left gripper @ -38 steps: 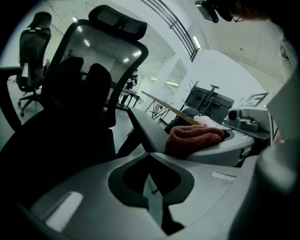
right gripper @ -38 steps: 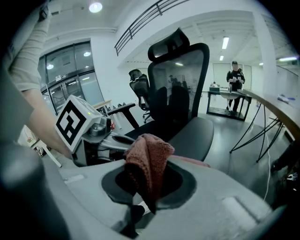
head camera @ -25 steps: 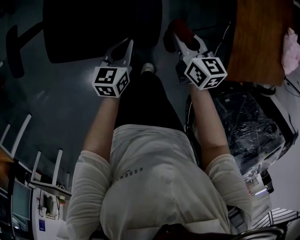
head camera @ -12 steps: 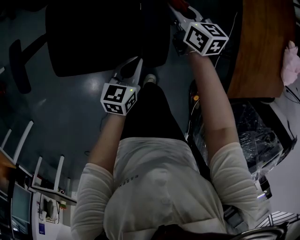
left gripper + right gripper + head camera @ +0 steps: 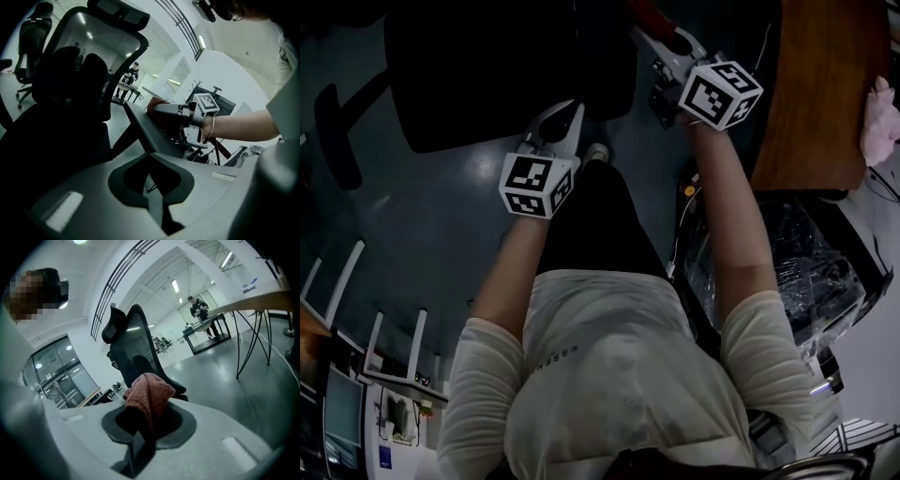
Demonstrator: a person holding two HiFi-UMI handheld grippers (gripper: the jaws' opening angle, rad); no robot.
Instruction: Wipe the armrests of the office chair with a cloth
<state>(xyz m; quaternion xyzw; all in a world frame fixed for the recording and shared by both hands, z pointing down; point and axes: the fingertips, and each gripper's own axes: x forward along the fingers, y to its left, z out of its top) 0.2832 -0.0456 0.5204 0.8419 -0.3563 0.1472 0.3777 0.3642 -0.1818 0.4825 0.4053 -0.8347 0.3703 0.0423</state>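
The black office chair (image 5: 506,66) stands ahead of me, its mesh back (image 5: 93,61) filling the left gripper view. My right gripper (image 5: 661,37) is shut on a reddish-pink cloth (image 5: 147,394) and holds it at the chair's right side. In the left gripper view that cloth (image 5: 155,105) lies against the upper end of the grey slanted armrest (image 5: 147,136). The chair's other armrest (image 5: 333,108) shows as a dark pad at far left. My left gripper (image 5: 561,122) hangs lower, in front of the seat, shut with nothing in it.
A brown wooden table (image 5: 825,84) stands at the right with a pink cloth (image 5: 881,108) on its edge. Below it lies a plastic-wrapped object (image 5: 806,272). White racks (image 5: 384,347) stand at lower left. Another office chair (image 5: 30,33) is far off.
My right gripper carried the cloth forward from in front of me to the chair's right armrest. The left gripper dipped a little, then came back up toward the seat.
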